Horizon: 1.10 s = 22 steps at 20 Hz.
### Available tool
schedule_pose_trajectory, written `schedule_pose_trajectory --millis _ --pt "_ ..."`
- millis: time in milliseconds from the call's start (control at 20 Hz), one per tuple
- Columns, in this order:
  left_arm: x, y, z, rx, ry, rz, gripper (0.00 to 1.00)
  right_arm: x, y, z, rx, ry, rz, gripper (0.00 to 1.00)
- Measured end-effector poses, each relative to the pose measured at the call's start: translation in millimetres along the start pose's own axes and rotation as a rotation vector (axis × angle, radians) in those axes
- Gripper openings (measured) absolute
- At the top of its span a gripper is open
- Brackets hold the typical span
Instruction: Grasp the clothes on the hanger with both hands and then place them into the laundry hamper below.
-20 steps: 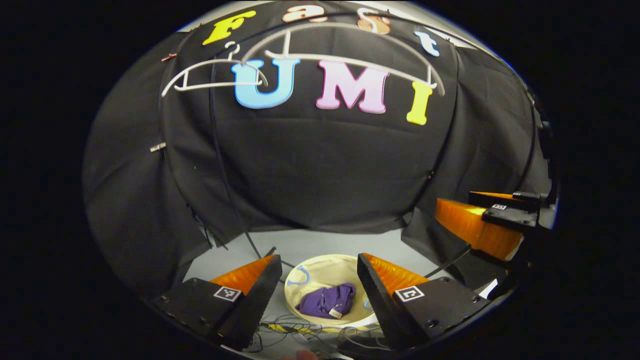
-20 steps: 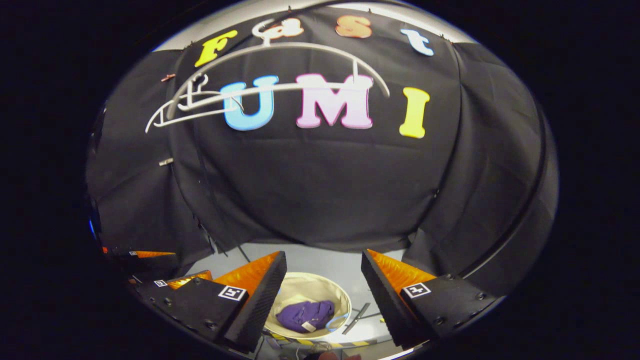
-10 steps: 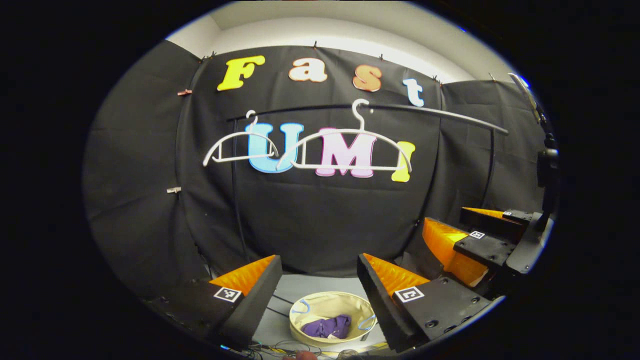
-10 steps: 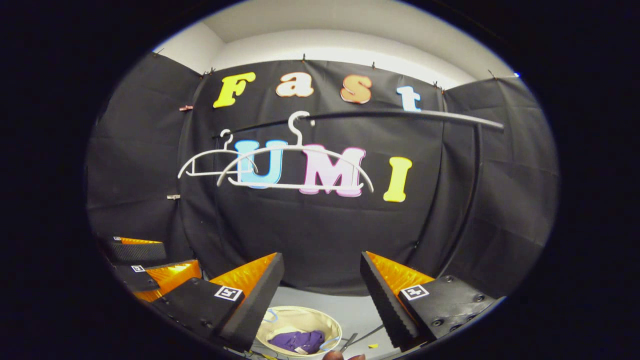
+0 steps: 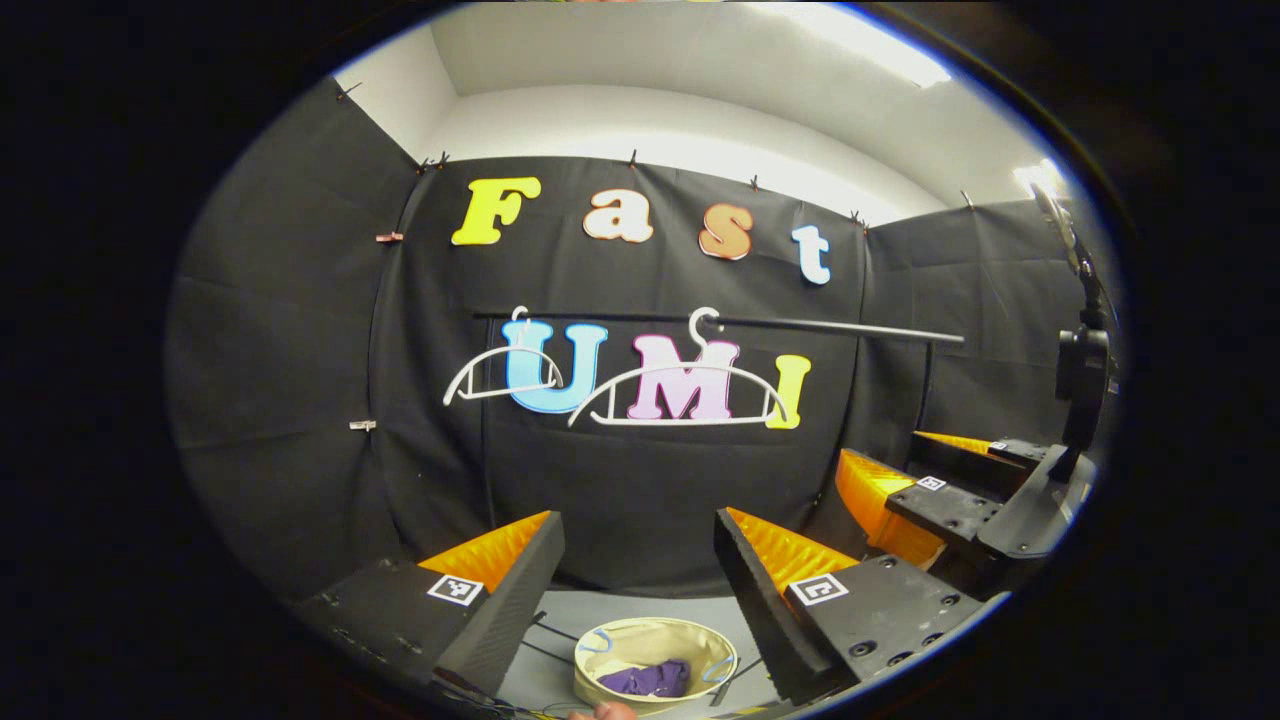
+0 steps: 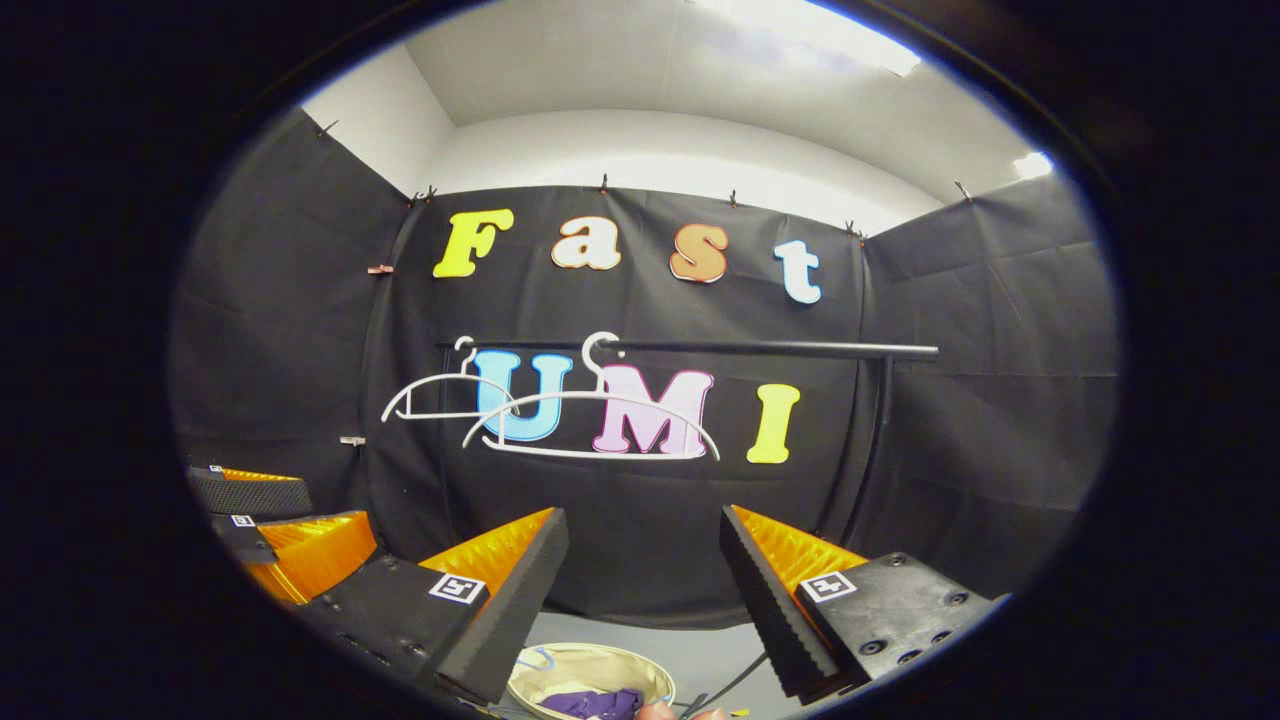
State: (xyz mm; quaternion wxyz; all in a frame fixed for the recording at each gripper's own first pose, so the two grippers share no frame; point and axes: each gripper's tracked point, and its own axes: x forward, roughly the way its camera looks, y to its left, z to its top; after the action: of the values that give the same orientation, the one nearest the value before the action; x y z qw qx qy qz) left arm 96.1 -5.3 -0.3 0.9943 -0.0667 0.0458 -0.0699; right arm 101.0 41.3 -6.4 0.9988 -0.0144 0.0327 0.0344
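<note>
Now both my left gripper [image 5: 635, 580] and right gripper [image 6: 640, 580] stand spread and empty, with the purple garment [image 5: 648, 679] already in the cream laundry hamper [image 5: 655, 640] low ahead, below the bare hangers [image 6: 590, 425]

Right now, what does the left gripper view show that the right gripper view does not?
Left gripper view: the right gripper, open, at the right edge, with a black stand behind it.
Right gripper view: the left gripper, open, at the left edge.
Both: the rail, two bare hangers on it, and below them the hamper with the purple garment inside.
</note>
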Motion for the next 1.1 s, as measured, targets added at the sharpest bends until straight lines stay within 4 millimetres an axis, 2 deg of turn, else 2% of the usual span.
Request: schedule_pose_trajectory --millis 200,300,400,650,900,950,1100 --pt "-27 -16 15 0.02 -0.063 -0.009 0.93 -9 -2 32 -0.006 -0.056 0.003 0.96" --pt "-33 -21 23 0.014 -0.088 -0.023 0.93 -16 -4 43 -0.006 -0.098 -0.002 0.98" --pt "-39 -19 25 0.0 -0.089 -0.025 0.92 -21 -3 45 0.003 -0.112 -0.007 0.96" --pt "-49 -16 45 0.028 -0.131 -0.009 0.95 -32 0 53 0.033 -0.137 0.002 0.96" --pt "-52 -20 51 0.037 -0.151 -0.023 0.95 -32 4 62 0.03 -0.161 0.003 0.98" --pt "-53 -19 51 0.035 -0.154 -0.024 0.97 -33 5 63 0.031 -0.165 0.004 0.96" --pt "-51 -17 45 0.034 -0.136 -0.019 0.92 -37 11 62 0.028 -0.166 0.014 0.96"
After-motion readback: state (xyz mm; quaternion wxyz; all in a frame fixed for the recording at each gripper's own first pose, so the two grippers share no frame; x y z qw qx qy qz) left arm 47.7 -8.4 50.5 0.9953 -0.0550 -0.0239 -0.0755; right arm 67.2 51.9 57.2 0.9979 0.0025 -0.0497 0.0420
